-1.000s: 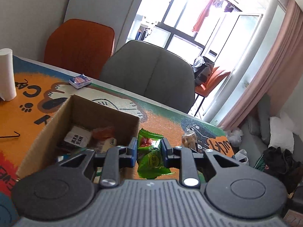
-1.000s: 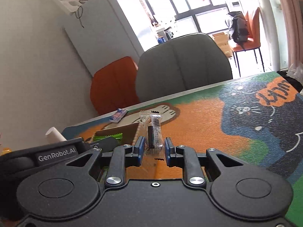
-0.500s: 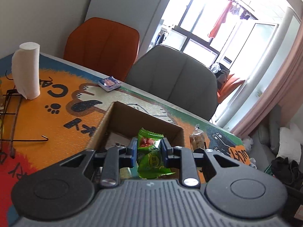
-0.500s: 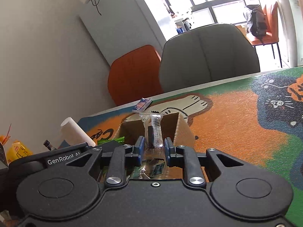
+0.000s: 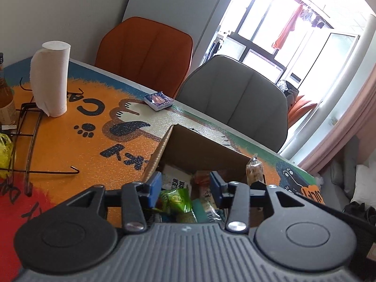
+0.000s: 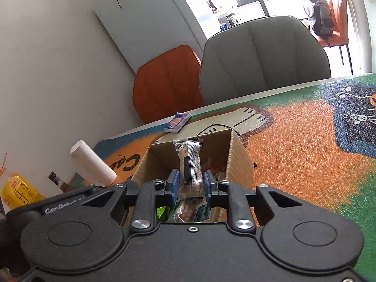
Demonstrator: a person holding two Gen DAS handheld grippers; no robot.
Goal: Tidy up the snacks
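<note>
The table [image 5: 77,145], covered by an orange, green and blue cartoon mat, carries all task items. A grey chair [image 5: 235,98] and an orange chair [image 5: 145,54] stand along its far edge.

Left gripper [image 5: 185,185]: angled down over the open cardboard box [image 5: 202,145], near its left wall. Its jaws are opening; the blue pads stand clear on either side of a green snack packet [image 5: 178,198], which lies below them on the box contents, no pad touching it.

Right gripper [image 6: 189,183]: angled down over the same box [image 6: 237,162], from the near side. Fingers clenched on a clear-wrapped snack bar [image 6: 190,164], held upright with its crimped top above the box rim.

Box contents: several packets, among them a white one with printed characters [image 5: 176,181] and an orange-red one [image 5: 202,176]. The layer is loose and uneven.

Outside the box: a clear bag of brown snacks [image 5: 253,169] seen just past the right wall; a small blue packet [image 5: 158,99] near the table's far edge, well apart from the box. A paper towel roll [image 5: 51,75], a black wire rack [image 5: 28,127] and a bottle [image 5: 4,94] occupy the left side.

Open mat lies between box and roll, and to the right of the box in the right wrist view.
</note>
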